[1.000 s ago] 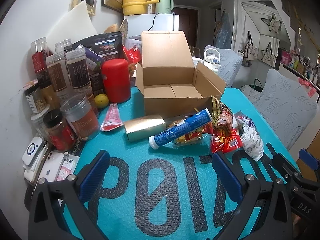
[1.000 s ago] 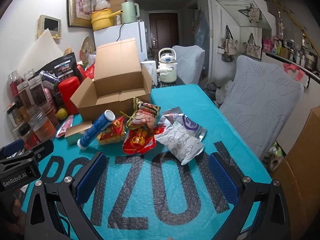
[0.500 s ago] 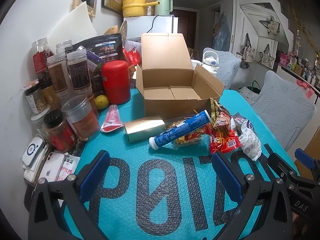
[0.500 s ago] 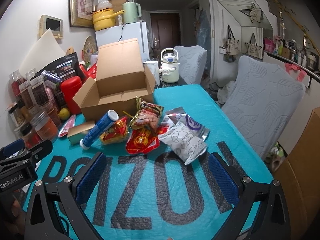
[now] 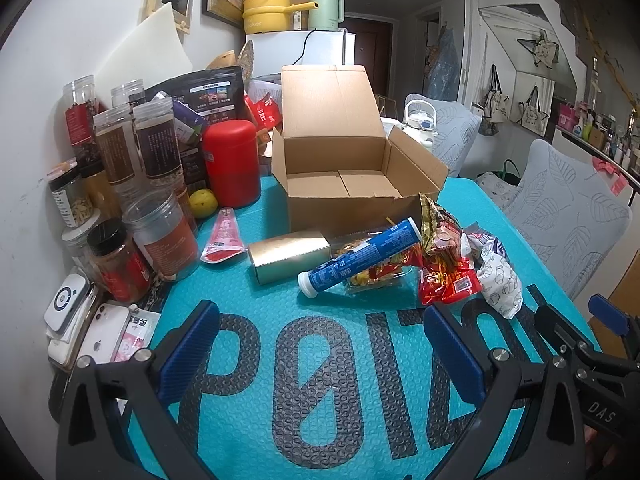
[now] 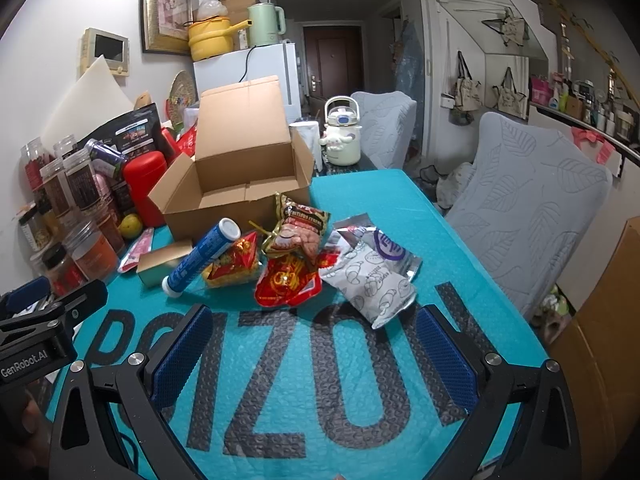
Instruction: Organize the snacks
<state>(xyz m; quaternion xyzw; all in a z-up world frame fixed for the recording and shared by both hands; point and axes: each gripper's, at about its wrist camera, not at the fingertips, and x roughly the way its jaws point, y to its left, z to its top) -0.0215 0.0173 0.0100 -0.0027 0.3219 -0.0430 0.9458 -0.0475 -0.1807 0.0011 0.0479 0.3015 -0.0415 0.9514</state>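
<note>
From the left wrist camera I see my left gripper [image 5: 320, 340] spread wide with nothing between its blue pads, hovering over the teal mat [image 5: 320, 400] on the near side of the cardboard box [image 5: 352, 184]. The box stands open, flaps up, and I can see its bare floor. Just in front of the box lies a gold box [image 5: 290, 254], and against its right end a blue tube [image 5: 360, 256] lies tilted, its white cap toward me, resting across a clear snack bag [image 5: 372, 278]. Further right of the tube the packets bunch together — a red packet [image 5: 448, 284], a brown-and-gold packet [image 5: 438, 226] leaning at the box's front corner, and a white pastry bag [image 5: 500, 284]. Left of the box stand a red canister [image 5: 232, 162], a yellow fruit [image 5: 203, 203] and a cluster of jars [image 5: 160, 232]; a small red sachet [image 5: 224, 236] lies flat in front of the canister. The right gripper's black frame shows at the far right edge.

From the right wrist camera my right gripper [image 6: 316, 352] is equally wide open and empty, over the mat's big dark letters. The box [image 6: 240, 184] sits beyond; the tube [image 6: 202, 256] leans in front of it, with the red packet [image 6: 286, 280] and pastry bag [image 6: 372, 288] nearer me — the bag just ahead of the fingertips, not touching them.
</note>
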